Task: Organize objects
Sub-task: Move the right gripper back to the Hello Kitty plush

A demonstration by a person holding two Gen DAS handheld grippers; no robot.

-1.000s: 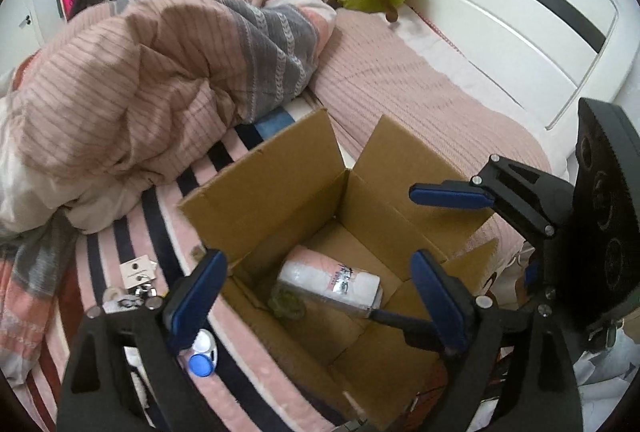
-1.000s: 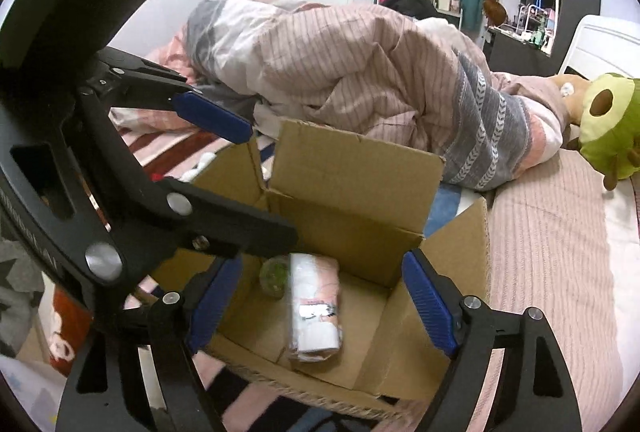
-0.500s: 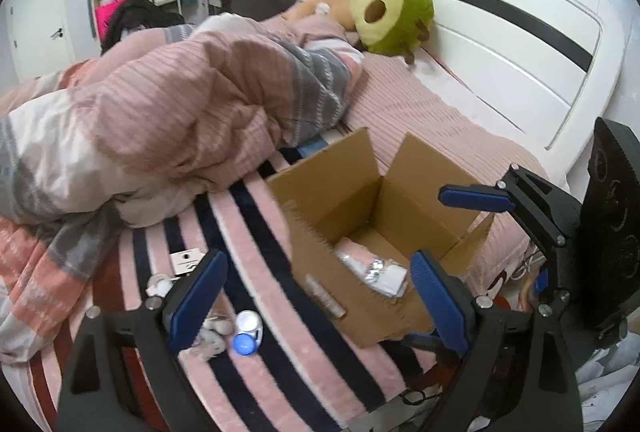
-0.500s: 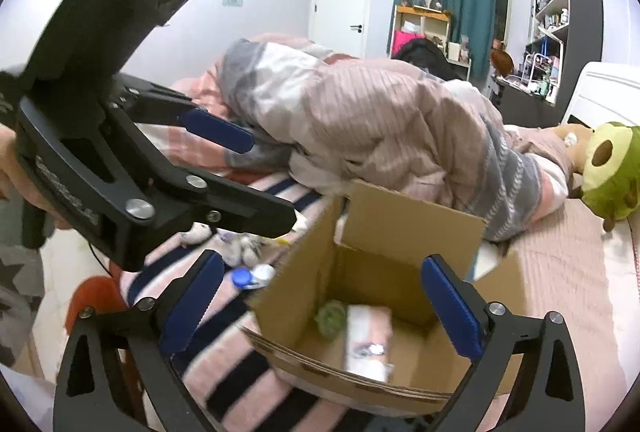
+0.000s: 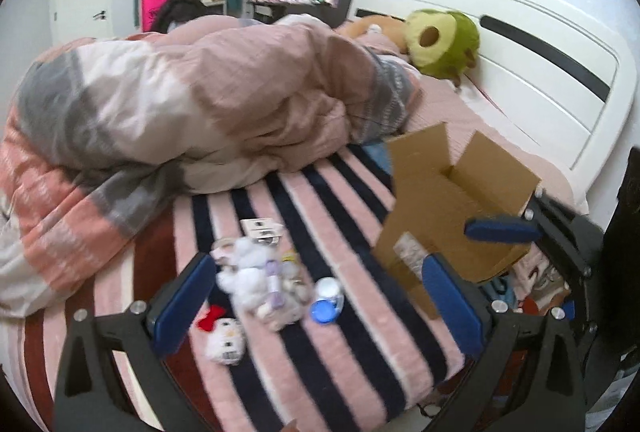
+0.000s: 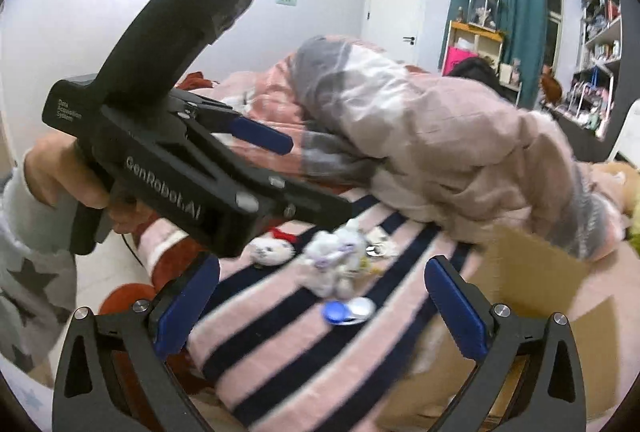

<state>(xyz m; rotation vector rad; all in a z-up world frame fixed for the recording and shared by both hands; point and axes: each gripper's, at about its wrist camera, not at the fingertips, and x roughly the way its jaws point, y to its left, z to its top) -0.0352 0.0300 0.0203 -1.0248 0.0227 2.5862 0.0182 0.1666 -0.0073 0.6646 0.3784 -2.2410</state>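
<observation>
Left wrist view: both grippers, left and right, have just been opened wide, nothing held, toys at 12 o'clock.

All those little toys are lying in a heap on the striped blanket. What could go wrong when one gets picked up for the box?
The white plush lies tangled with small trinkets, so the open left hand-held gripper may drag neighbours along. The blue-lidded case looks smooth and could slip. The cardboard box sits at the bed's edge and a nudge might tip it off.
</observation>
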